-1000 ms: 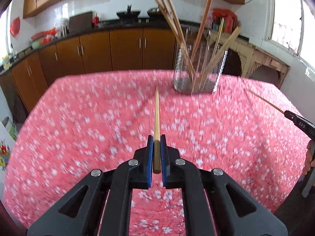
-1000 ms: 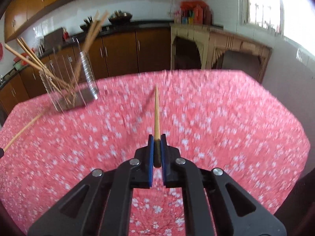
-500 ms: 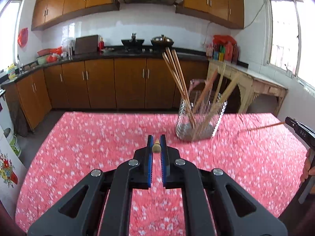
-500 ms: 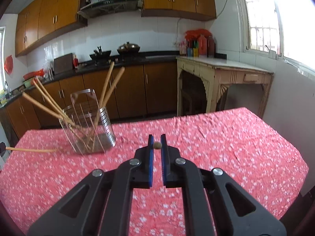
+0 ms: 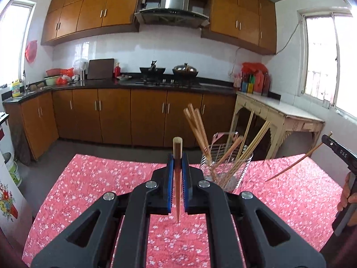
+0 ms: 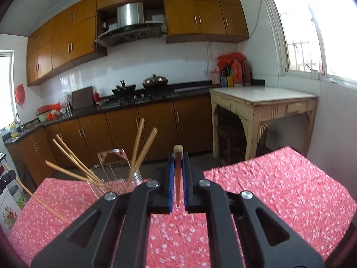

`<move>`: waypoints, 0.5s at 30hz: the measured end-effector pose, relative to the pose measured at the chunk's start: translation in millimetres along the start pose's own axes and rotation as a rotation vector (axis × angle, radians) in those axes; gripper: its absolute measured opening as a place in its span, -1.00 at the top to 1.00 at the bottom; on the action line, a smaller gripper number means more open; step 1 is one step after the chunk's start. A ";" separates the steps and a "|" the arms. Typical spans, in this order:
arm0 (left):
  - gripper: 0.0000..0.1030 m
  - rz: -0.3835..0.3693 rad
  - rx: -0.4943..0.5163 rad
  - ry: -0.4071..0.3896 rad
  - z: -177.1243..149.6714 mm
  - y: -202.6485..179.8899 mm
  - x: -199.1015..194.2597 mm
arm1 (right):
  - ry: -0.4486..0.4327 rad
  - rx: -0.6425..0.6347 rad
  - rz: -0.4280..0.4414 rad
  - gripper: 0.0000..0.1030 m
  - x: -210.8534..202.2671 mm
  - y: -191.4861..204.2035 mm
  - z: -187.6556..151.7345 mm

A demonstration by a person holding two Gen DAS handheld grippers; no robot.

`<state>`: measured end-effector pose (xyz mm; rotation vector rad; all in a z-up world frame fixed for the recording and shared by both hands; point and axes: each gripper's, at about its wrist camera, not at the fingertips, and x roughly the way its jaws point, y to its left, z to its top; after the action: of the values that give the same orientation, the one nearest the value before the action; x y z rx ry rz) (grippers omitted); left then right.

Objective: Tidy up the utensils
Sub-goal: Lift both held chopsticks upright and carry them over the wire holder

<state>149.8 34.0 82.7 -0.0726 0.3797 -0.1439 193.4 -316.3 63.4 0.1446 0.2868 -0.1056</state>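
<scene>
Two views, each with one wooden chopstick clamped. From the left wrist, the black left gripper (image 5: 177, 179) with blue pads is closed on a tapered brown wooden chopstick (image 5: 177, 178), its blunt end raised above the worktop with the pink floral cloth (image 5: 93, 183). Just right stands a clear wire-and-glass holder (image 5: 226, 169) of chopsticks – farther right, the right gripper (image 5: 334, 148) with its own.

From the right wrist, the right gripper grips a second reddish-brown wooden chopstick (image 6: 177, 178); the holder sits to the left on the cloth.
</scene>
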 end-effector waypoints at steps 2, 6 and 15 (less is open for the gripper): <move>0.87 -0.018 -0.003 -0.013 6.8 -2.2 -5.2 | -0.023 -0.002 0.017 0.85 -5.4 2.7 9.2; 0.87 -0.076 -0.013 -0.037 22.2 -6.6 -16.9 | -0.057 0.007 0.054 0.85 -14.9 5.8 24.9; 0.87 -0.212 -0.024 -0.054 55.7 -29.8 -32.7 | -0.099 0.026 0.141 0.85 -28.2 13.8 56.2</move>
<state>136.8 12.0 149.1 -0.1404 0.3190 -0.3458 183.6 -309.2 126.6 0.1843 0.1760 0.0234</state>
